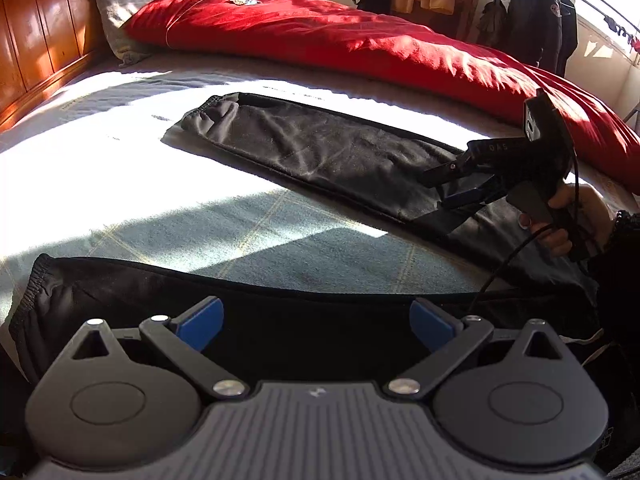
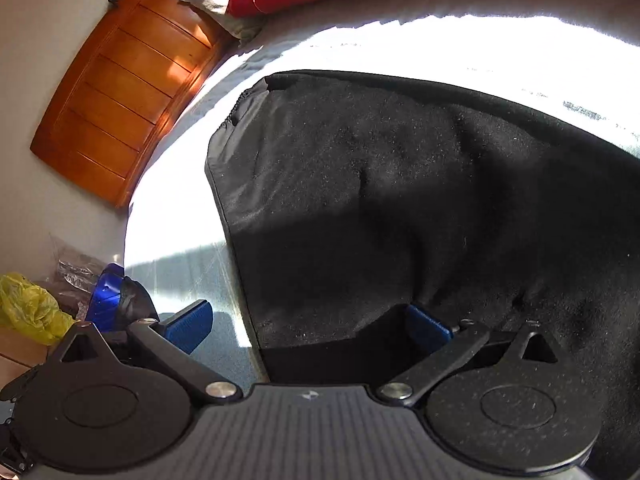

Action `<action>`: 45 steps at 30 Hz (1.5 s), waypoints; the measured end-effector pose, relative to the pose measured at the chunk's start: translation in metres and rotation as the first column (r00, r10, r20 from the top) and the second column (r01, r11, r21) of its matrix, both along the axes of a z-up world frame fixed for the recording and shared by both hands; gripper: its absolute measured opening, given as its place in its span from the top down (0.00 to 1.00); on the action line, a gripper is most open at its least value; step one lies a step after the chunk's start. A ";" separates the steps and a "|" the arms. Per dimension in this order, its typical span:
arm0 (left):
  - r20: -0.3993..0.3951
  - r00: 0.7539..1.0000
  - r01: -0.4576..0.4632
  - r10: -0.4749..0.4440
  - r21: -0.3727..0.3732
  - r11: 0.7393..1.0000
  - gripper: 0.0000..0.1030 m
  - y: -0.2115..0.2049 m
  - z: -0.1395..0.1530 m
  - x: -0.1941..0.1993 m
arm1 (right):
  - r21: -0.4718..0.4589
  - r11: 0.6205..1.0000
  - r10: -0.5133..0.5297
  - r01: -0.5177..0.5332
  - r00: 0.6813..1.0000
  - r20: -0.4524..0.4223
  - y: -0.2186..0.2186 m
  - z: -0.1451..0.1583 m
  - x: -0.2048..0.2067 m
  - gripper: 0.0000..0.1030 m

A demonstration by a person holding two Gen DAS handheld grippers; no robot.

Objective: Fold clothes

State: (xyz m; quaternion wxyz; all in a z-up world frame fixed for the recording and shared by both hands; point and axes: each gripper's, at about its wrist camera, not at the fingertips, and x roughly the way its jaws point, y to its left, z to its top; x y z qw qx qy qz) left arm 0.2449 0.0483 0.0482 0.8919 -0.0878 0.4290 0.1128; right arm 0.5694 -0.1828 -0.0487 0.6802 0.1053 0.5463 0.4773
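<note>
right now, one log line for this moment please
task: fold clothes | left gripper: open, over near leg of black trousers | right gripper: open, straddling far leg's edge | trousers flat on bed

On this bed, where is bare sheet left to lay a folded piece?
Bare sheet lies between the two trouser legs, and a sunlit stretch runs left toward the headboard. Crowded: the red duvet fills the far side, and the right gripper works over the far leg.

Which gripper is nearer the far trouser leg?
Right. The right gripper is down on the far trouser leg; the left gripper hovers open over the near leg.
</note>
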 end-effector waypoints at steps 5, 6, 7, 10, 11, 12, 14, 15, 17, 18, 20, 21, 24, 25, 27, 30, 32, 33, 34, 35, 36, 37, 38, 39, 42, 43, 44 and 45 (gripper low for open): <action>0.020 1.000 0.017 -0.017 -0.017 1.000 0.03 0.001 0.000 0.001 | -0.012 1.000 0.016 -0.015 0.997 0.070 -0.011 0.031 -0.019 0.00; 0.021 0.999 0.026 -0.026 -0.023 0.999 0.03 0.001 -0.001 0.002 | -0.030 0.999 0.014 -0.011 0.995 0.103 -0.013 0.038 -0.023 0.00; 0.022 0.999 0.037 -0.036 -0.027 0.999 0.03 0.000 -0.002 0.002 | -0.056 0.998 0.013 -0.004 0.989 0.145 -0.015 0.045 -0.028 0.00; 0.026 0.998 0.067 -0.066 -0.042 0.997 0.03 -0.001 -0.005 0.005 | -0.123 0.992 0.003 0.028 0.969 0.249 -0.021 0.060 -0.043 0.00; 0.029 0.997 0.075 -0.073 -0.046 0.996 0.03 0.000 -0.005 0.005 | -0.150 0.988 -0.001 0.047 0.958 0.288 -0.024 0.064 -0.048 0.00; 0.032 0.996 0.082 -0.081 -0.049 0.995 0.03 0.001 -0.005 0.006 | -0.181 0.981 -0.005 0.069 0.943 0.332 -0.026 0.067 -0.054 0.00; 0.039 0.994 0.100 -0.097 -0.057 0.993 0.03 0.002 -0.006 0.008 | -0.249 0.962 0.001 0.111 0.912 0.410 -0.028 0.070 -0.066 0.00; 0.043 0.993 0.110 -0.107 -0.060 0.992 0.03 0.003 -0.006 0.009 | -0.281 0.951 0.007 0.131 0.898 0.440 -0.030 0.071 -0.073 0.00; 0.051 0.991 0.131 -0.128 -0.070 0.989 0.03 0.005 -0.007 0.011 | -0.316 0.937 0.018 0.147 0.884 0.466 -0.035 0.072 -0.084 0.00; 0.055 0.989 0.142 -0.138 -0.076 0.987 0.03 0.006 -0.008 0.013 | -0.327 0.933 0.022 0.150 0.882 0.470 -0.039 0.072 -0.090 0.00; 0.061 0.984 0.172 -0.167 -0.089 0.981 0.03 0.008 -0.011 0.017 | -0.339 0.925 0.005 0.171 0.887 0.462 -0.044 0.069 -0.099 0.00; 0.064 0.981 0.188 -0.183 -0.095 0.977 0.03 0.008 -0.013 0.019 | -0.344 0.921 -0.006 0.182 0.890 0.455 -0.046 0.068 -0.103 0.00; 0.074 0.968 0.249 -0.241 -0.115 0.962 0.03 0.009 -0.019 0.025 | -0.358 0.906 -0.058 0.226 0.904 0.423 -0.052 0.058 -0.111 0.00; 0.080 0.962 0.268 -0.260 -0.120 0.956 0.03 0.010 -0.020 0.026 | -0.362 0.901 -0.079 0.240 0.910 0.407 -0.054 0.054 -0.113 0.00; 0.093 0.951 0.305 -0.295 -0.131 0.943 0.03 0.012 -0.022 0.026 | -0.375 0.887 -0.113 0.269 0.914 0.390 -0.053 0.049 -0.121 0.00; 0.121 0.935 0.350 -0.334 -0.154 0.924 0.03 0.025 -0.025 0.027 | -0.387 0.869 -0.148 0.307 0.909 0.389 -0.049 0.051 -0.137 0.00; 0.136 0.928 0.367 -0.347 -0.174 0.914 0.03 0.035 -0.027 0.029 | -0.387 0.862 -0.161 0.328 0.900 0.406 -0.046 0.061 -0.150 0.00; 0.142 0.925 0.375 -0.353 -0.183 0.909 0.03 0.040 -0.029 0.031 | -0.387 0.856 -0.170 0.344 0.892 0.418 -0.047 0.067 -0.156 0.00; 0.146 0.922 0.383 -0.360 -0.190 0.904 0.03 0.043 -0.031 0.033 | -0.389 0.847 -0.181 0.362 0.885 0.429 -0.048 0.072 -0.163 0.00; 0.148 0.916 0.396 -0.372 -0.196 0.897 0.03 0.045 -0.033 0.035 | -0.392 0.838 -0.192 0.379 0.878 0.438 -0.051 0.078 -0.169 0.00; 0.150 0.911 0.409 -0.385 -0.202 0.890 0.03 0.047 -0.035 0.037 | -0.396 0.827 -0.205 0.398 0.871 0.447 -0.056 0.082 -0.176 0.00; 0.153 0.905 0.423 -0.398 -0.208 0.882 0.03 0.049 -0.037 0.039 | -0.401 0.815 -0.220 0.419 0.863 0.455 -0.063 0.087 -0.184 0.00; 0.154 0.898 0.436 -0.411 -0.212 0.874 0.03 0.049 -0.039 0.040 | -0.405 0.802 -0.234 0.440 0.854 0.464 -0.070 0.091 -0.191 0.00; 0.156 0.892 0.450 -0.424 -0.215 0.867 0.03 0.049 -0.041 0.042 | -0.411 0.788 -0.251 0.458 0.849 0.466 -0.079 0.094 -0.198 0.00; 0.154 0.868 0.495 -0.471 -0.231 0.837 0.03 0.044 -0.048 0.045 | -0.410 0.754 -0.339 0.514 0.838 0.427 -0.116 0.089 -0.217 0.00; 0.151 0.864 0.503 -0.481 -0.235 0.831 0.03 0.043 -0.050 0.046 | -0.399 0.741 -0.393 0.540 0.831 0.394 -0.131 0.082 -0.224 0.00; 0.144 0.860 0.510 -0.490 -0.240 0.826 0.03 0.041 -0.053 0.047 | -0.386 0.727 -0.449 0.567 0.819 0.356 -0.145 0.073 -0.230 0.00; 0.136 0.856 0.517 -0.499 -0.246 0.820 0.03 0.040 -0.056 0.048 | -0.379 0.709 -0.503 0.595 0.803 0.319 -0.158 0.063 -0.238 0.00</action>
